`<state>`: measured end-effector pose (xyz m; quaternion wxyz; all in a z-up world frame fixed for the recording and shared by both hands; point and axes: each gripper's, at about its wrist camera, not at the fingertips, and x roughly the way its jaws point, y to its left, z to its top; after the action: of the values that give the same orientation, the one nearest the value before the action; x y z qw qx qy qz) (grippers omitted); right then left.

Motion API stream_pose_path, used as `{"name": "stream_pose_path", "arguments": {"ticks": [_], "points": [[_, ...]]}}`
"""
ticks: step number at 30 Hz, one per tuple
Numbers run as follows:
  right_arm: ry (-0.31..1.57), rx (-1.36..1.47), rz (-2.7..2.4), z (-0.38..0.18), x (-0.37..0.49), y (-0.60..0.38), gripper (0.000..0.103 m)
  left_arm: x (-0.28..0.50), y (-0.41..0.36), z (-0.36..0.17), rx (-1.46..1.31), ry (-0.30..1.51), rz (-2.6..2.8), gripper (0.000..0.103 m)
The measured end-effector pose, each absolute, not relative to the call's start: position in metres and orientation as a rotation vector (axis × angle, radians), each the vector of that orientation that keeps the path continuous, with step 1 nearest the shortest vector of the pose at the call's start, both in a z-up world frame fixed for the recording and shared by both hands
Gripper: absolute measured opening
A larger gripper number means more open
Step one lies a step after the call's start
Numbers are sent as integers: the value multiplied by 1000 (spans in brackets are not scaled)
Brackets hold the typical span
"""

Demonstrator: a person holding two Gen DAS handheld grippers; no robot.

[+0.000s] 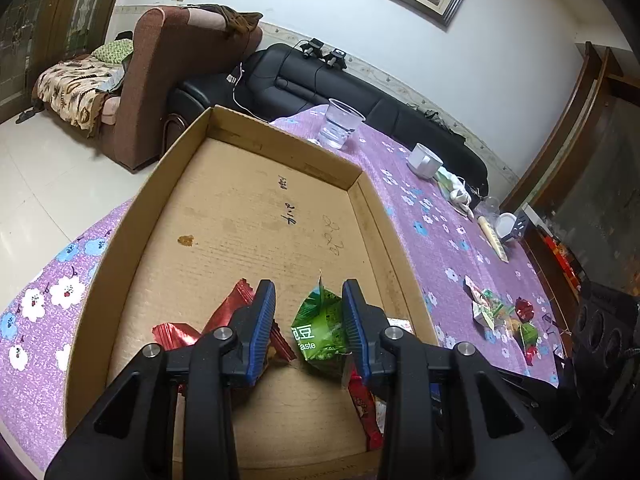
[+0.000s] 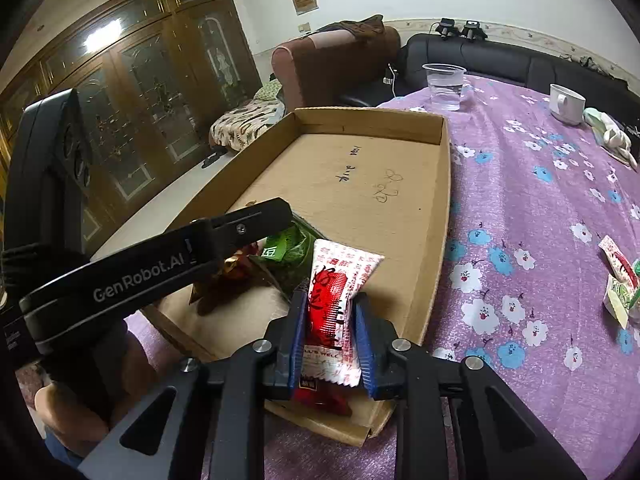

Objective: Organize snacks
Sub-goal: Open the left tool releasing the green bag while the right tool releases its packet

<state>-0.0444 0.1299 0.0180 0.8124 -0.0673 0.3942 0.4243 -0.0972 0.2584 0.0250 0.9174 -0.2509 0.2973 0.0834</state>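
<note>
A shallow cardboard box lies on the purple flowered cloth. In its near end are a green snack packet, red foil packets and another red packet. My left gripper hovers low over them, open; the green packet lies by its right finger, unpressed. My right gripper is over the box's near corner, shut on a red-and-white packet that sticks up between its blue pads. The left tool's black side crosses the right wrist view.
A small heap of loose snacks lies on the cloth right of the box. Beyond the box stand a clear plastic cup and a white mug. Sofas line the far wall.
</note>
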Motion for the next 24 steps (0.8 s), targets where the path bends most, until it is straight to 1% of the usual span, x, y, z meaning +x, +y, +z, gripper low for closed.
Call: {"name": "stream_pose_path", "arguments": {"ticks": [4, 7, 9, 13, 15, 17, 24], "points": [[842, -139, 910, 19, -44, 128, 27, -97, 258, 25, -513, 611, 173, 33], [833, -127, 915, 23, -46, 126, 34, -97, 258, 25, -513, 610, 173, 33], [823, -120, 917, 25, -46, 123, 40, -97, 258, 26, -512, 611, 172, 33], [818, -110, 920, 28, -48, 122, 41, -96, 259, 26, -515, 611, 163, 33], [816, -99, 924, 31, -48, 120, 41, -97, 259, 26, -515, 606, 161, 40], [812, -87, 925, 34, -49, 117, 41, -98, 259, 27, -514, 598, 160, 44], [805, -37, 920, 47, -51, 100, 42, -98, 256, 28, -494, 598, 176, 45]]}}
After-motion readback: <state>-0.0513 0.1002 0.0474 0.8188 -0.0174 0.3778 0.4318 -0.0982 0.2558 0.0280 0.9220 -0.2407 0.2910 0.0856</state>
